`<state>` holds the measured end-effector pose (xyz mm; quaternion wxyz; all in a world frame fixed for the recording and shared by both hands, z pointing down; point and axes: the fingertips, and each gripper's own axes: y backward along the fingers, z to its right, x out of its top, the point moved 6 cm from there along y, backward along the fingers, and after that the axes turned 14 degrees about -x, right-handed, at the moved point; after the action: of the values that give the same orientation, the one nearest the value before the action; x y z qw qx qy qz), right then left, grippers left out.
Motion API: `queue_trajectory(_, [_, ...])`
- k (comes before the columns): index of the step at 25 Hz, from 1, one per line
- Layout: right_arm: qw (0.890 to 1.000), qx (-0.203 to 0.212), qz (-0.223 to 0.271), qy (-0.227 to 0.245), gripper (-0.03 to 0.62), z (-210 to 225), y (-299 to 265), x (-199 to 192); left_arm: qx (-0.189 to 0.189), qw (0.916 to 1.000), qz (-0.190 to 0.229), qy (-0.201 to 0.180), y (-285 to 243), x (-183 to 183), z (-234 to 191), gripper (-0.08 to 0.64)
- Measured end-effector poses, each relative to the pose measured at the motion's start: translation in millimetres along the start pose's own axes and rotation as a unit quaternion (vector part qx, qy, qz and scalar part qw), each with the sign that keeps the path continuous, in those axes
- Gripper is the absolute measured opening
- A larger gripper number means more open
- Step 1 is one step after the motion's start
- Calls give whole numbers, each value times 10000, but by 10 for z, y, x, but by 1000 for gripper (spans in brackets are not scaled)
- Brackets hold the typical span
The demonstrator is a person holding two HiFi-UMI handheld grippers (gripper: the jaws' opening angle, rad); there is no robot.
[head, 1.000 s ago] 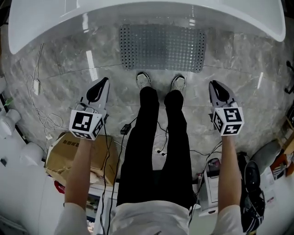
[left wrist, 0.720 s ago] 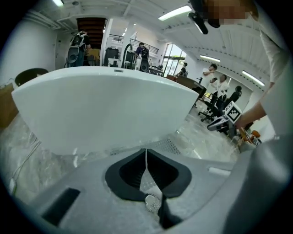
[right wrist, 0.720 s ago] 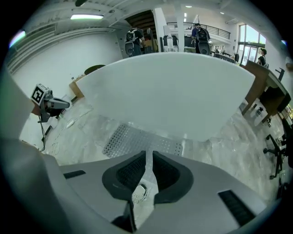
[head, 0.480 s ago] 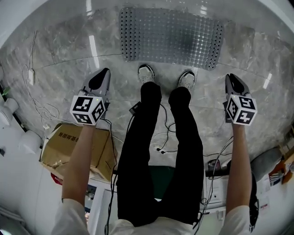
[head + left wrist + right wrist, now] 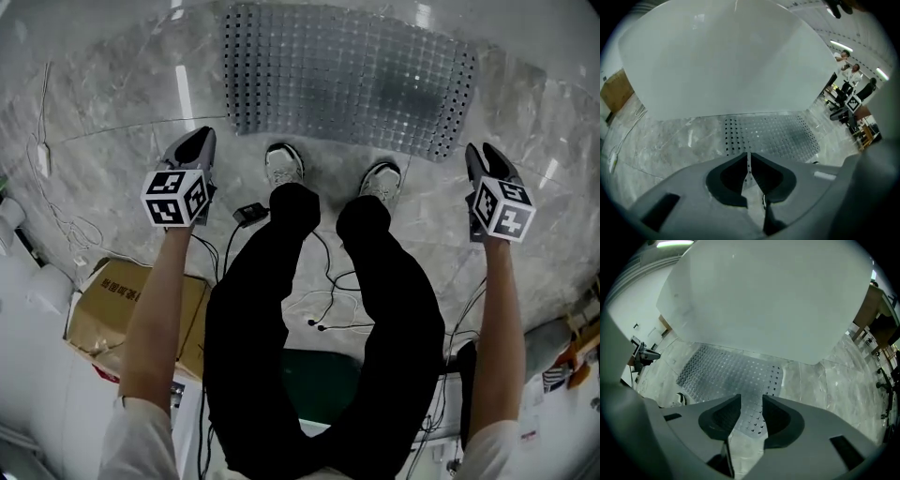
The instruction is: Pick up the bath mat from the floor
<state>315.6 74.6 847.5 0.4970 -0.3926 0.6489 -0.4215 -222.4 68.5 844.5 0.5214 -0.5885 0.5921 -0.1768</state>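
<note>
Matting of translucent grey plastic, the bath mat (image 5: pixel 347 80), is seen lying flat on the floor at 12 o'clock in the head view, just beyond the toes of two white shoes (image 5: pixel 284 164). Its shape is a rounded rectangle. Its surface is moulded into a grid of small raised squares, and rows of small dark holes run along its short ends. The floor (image 5: pixel 112 103) is laid in glossy grey marble-patterned tiles, with strip lights mirrored in it.

The left gripper (image 5: pixel 199 139) is held above the floor at 9 o'clock of the shoes, and the right gripper (image 5: pixel 483 152) at 3 o'clock. Neither is touching the mat (each carries a cube printed with square black-and-white markers).

In the left gripper view, the left gripper's (image 5: pixel 748 157) dark, matte, curved jaws are brought together to a thin slit. Nothing is held between them. The mat (image 5: pixel 773 136) is seen beyond, at 1 o'clock of the tips, under the smooth white wall of a bathtub (image 5: pixel 726 61).

In the right gripper view, the right gripper's (image 5: pixel 751 404) jaws are opening. Only the mat's (image 5: pixel 726 371) perforated end is seen through the gap, down on the floor, with no pad pressed on it.

A crumpled brown cardboard box (image 5: pixel 103 309) sits at 8 o'clock in the head view, and thin black cables (image 5: pixel 323 300) are looped over the tiles between the person's legs.
</note>
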Motion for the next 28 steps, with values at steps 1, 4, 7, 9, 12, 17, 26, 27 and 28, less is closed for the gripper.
queue_trajectory(1, [10000,-26,-35,-3,123,21,-111,-45,35,10000,-16,88,-93,-50,-61,19])
queue_trajectory(4, [9999,-67,-138,-45,127,79,-411,-182,72,9995,-116,276,-353,-199,-230,42])
queue_trajectory(7, [9996,-29,-249,-121,132,84,-712,-315,46,9991,-235,355,-566,-286,-433,85])
queue_trajectory(9, [9993,-34,-327,-170,143,101,-918,-392,12,9988,-250,430,-727,-295,-580,122])
queue_trajectory(12, [9989,-126,-382,-246,155,145,-1177,-473,19,9978,-207,630,-956,-309,-786,137])
queue_trajectory(17, [9975,-201,-384,-567,172,176,-1445,-557,207,9959,-366,806,-1248,-334,-1110,143])
queue_trajectory(26, [9951,-310,-523,-783,190,235,-1845,-650,103,9919,-353,1213,-1545,-376,-1461,213])
queue_trajectory(27, [9953,-331,-558,-719,195,245,-1874,-664,26,9917,-328,1246,-1575,-387,-1466,215])
queue_trajectory(28, [9955,-342,-588,-657,196,249,-1898,-668,-48,9913,-300,1279,-1599,-401,-1472,215])
